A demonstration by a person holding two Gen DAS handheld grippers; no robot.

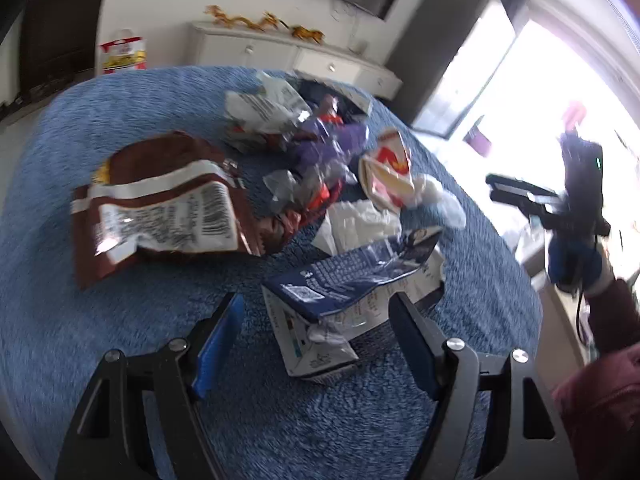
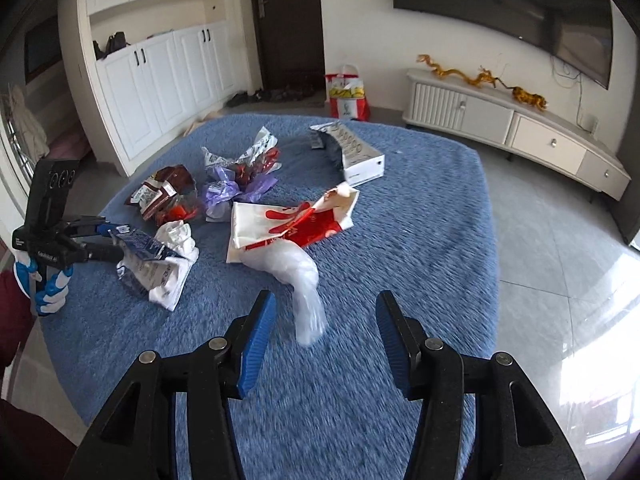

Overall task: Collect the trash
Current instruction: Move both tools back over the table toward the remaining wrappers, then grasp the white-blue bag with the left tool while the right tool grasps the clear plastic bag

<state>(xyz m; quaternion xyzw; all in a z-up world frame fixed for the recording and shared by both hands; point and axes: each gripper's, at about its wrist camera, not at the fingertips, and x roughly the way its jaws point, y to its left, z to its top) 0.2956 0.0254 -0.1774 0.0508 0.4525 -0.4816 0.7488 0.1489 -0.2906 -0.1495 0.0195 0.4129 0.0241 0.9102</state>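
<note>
Trash lies scattered on a table under a fuzzy blue cloth (image 2: pixel 420 220). My left gripper (image 1: pixel 316 300) is open; a crumpled dark blue and white carton (image 1: pixel 352 280) lies between its fingers, and the left pad stands apart from it. Beyond are a brown snack bag (image 1: pixel 168 208), purple wrappers (image 1: pixel 324 148) and a red and white paper bag (image 1: pixel 388 172). My right gripper (image 2: pixel 324 304) is open, with the tip of a clear plastic bag (image 2: pixel 300 276) reaching between its fingers, unpressed. That view also shows the paper bag (image 2: pixel 296 220), a torn white box (image 2: pixel 360 152) and the left gripper (image 2: pixel 116 240) at the carton (image 2: pixel 144 244).
A gloved hand and dark red sleeve (image 1: pixel 600 380) hold the right gripper (image 1: pixel 500 190) at the table's right edge. Past the table are a low white TV cabinet (image 2: pixel 500 120), a red shopping bag (image 2: pixel 348 96) on the tiled floor, white cupboards and a dark door.
</note>
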